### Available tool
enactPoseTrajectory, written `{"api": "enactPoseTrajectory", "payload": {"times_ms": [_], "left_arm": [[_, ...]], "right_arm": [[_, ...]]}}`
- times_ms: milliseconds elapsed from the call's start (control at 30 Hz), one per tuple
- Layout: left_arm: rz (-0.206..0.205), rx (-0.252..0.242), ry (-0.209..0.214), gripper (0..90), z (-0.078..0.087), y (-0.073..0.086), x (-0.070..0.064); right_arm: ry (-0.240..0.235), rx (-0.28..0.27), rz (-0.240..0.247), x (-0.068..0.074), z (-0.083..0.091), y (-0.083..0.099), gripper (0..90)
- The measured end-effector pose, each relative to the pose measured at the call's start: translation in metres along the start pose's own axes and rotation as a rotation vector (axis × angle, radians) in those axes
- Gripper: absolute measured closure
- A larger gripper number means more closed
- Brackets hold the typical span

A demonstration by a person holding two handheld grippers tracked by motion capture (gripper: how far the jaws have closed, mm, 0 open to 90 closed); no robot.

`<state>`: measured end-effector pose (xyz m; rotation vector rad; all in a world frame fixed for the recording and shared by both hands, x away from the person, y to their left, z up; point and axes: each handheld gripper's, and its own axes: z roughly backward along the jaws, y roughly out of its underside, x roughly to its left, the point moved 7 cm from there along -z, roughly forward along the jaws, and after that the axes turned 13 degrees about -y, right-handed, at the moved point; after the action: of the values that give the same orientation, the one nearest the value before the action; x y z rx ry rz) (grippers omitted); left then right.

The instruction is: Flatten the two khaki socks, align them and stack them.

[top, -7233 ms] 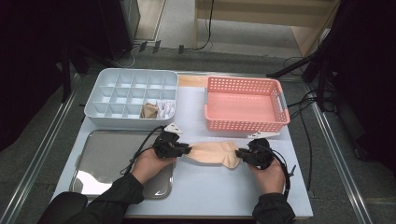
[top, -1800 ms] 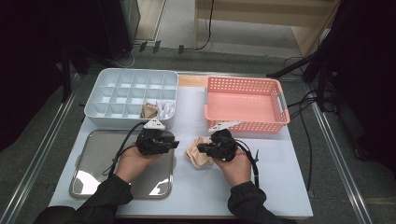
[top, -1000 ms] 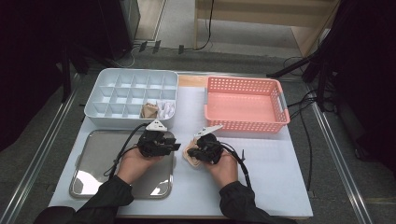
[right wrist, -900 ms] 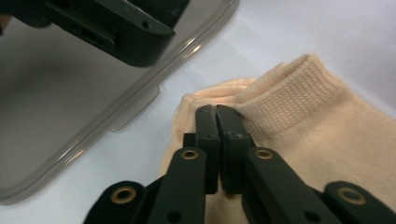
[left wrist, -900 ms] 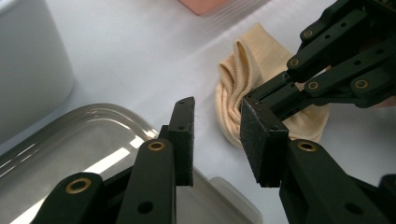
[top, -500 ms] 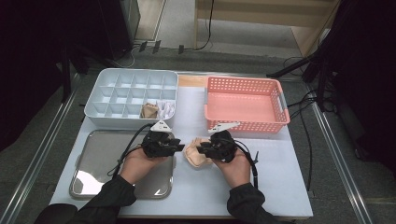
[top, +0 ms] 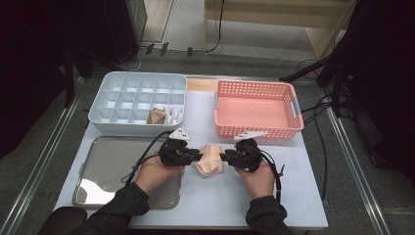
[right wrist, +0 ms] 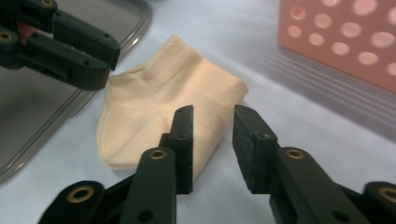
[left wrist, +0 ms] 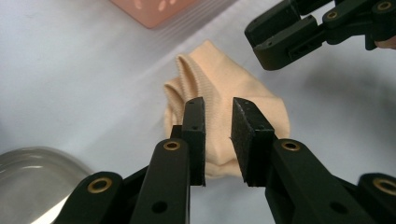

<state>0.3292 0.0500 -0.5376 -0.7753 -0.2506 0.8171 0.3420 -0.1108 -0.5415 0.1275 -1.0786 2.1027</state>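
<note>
My left gripper (top: 198, 154) and right gripper (top: 224, 157) are black, each with two flat-padded jaws, brass-ringed pivot screws, a grey three-cornered top plate and a trailing black cable. My sleeves are dark.

The sock (top: 209, 159) in the lower middle of the high view is pale peach, with a fine ribbed knit at its cuff. My left gripper (left wrist: 218, 140) and my right gripper (right wrist: 212, 147) are black with brass-coloured rivets. The basket (top: 257, 128) at upper right is salmon pink, dotted with round holes. The tray (top: 105, 156) at lower left is shiny silver. The divided box (top: 105, 100) at upper left is pale grey-white.
</note>
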Motion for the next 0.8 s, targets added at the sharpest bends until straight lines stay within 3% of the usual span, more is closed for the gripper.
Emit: {"api": "enactPoseTrajectory", "payload": {"times_ms": [200,433,800], "left_arm": [[-0.019,0.027,0.011,76.4,-0.011,0.004,-0.006],[-0.021,0.062,-0.003,75.8,-0.019,0.01,-0.004],[-0.041,0.059,-0.019,76.6,-0.02,0.015,0.0]], "right_arm": [[0.023,-0.001,-0.021,-0.005,0.002,0.005,69.7],[0.028,0.001,-0.036,-0.011,0.003,0.008,70.0],[0.018,0.034,-0.047,-0.016,-0.008,0.009,76.1]]}}
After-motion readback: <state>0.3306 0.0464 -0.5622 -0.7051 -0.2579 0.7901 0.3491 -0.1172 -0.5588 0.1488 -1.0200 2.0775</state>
